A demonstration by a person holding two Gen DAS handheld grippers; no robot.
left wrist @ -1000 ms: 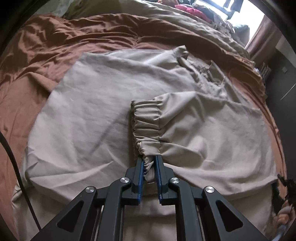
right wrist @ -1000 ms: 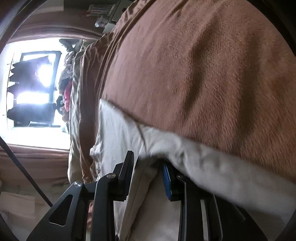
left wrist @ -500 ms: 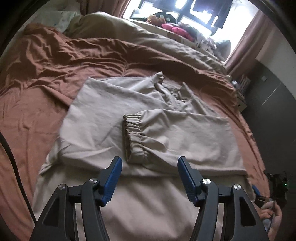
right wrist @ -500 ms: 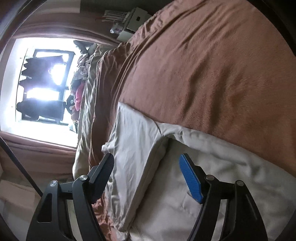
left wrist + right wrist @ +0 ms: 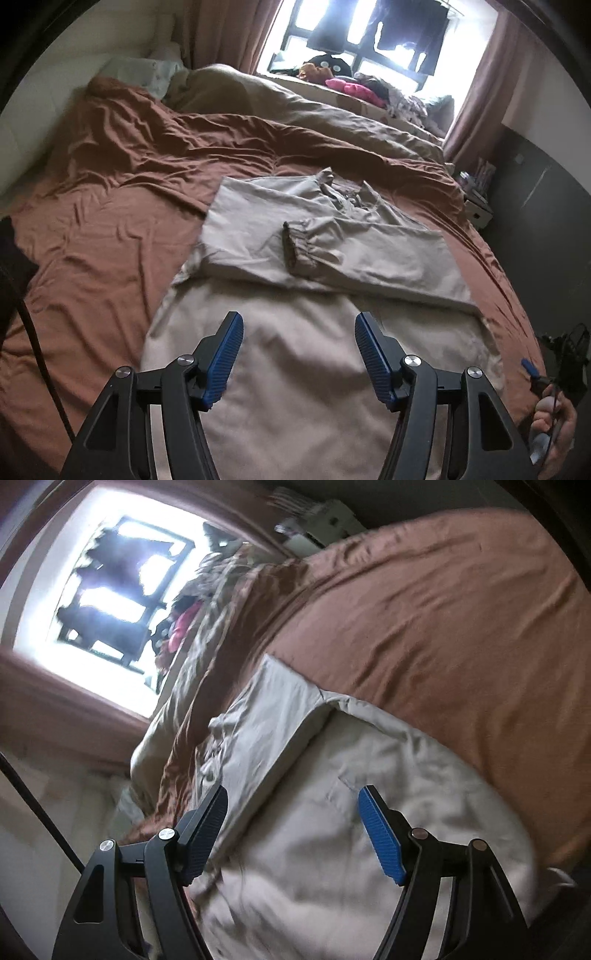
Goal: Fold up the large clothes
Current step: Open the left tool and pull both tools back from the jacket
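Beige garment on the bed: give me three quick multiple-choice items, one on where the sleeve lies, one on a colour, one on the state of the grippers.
1. Where does the sleeve with the gathered cuff lie?
A. hanging off the bed edge
B. folded across the body of the beige garment
C. tucked under the pillow

2. What colour is the bed sheet under the garment?
A. rust brown
B. white
C. navy

3. What state are the left gripper and the right gripper in?
A. both shut on cloth
B. one open, one shut
C. both open, holding nothing

Answers:
1. B, the sleeve rests flat across the garment.
2. A, brown sheet surrounds the garment.
3. C, each view shows blue pads spread apart with no cloth between them.
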